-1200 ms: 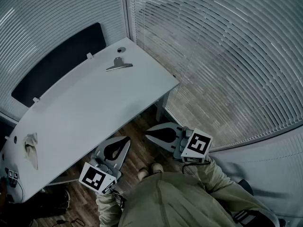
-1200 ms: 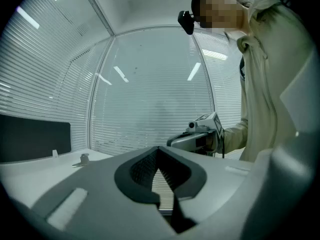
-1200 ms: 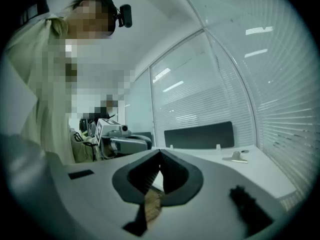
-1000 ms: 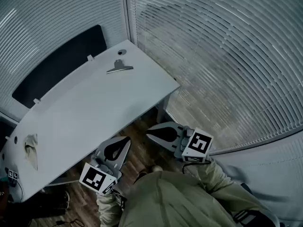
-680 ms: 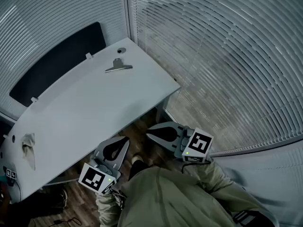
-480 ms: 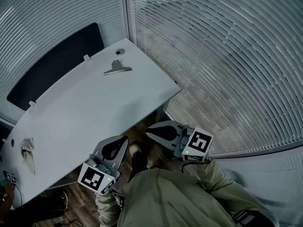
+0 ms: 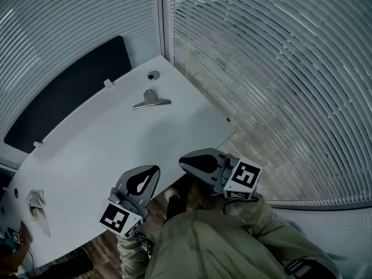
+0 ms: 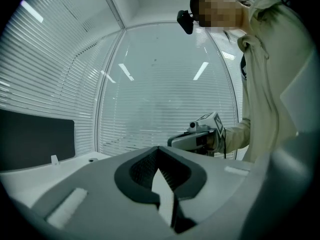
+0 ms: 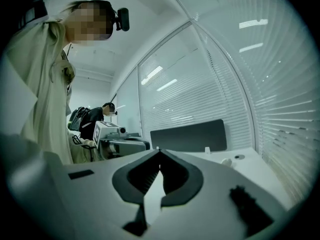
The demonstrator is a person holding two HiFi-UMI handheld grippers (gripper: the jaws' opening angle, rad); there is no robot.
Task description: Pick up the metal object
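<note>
The metal object (image 7: pixel 151 99) is a flat, silvery spring clip with a wide blade and a small looped handle. It lies on the smooth white desk (image 7: pixel 99 150), well ahead of both pairs of fingers and near the far corner, just short of a round cable hole (image 7: pixel 153 74). The left gripper (image 7: pixel 152 171) has its grey fingers, lined with ribbed dark pads, pressed tip to tip with nothing between them, at the desk's near edge. The right gripper (image 7: pixel 183 159), just beside it, is likewise closed and empty, its tips tapering to a point. Far out to the left of the left fingers lies a crumpled pale cloth (image 7: pixel 38 207). Beyond the clip stand a dark matte panel (image 7: pixel 64 100) and slatted blinds (image 7: pixel 261 68).
</note>
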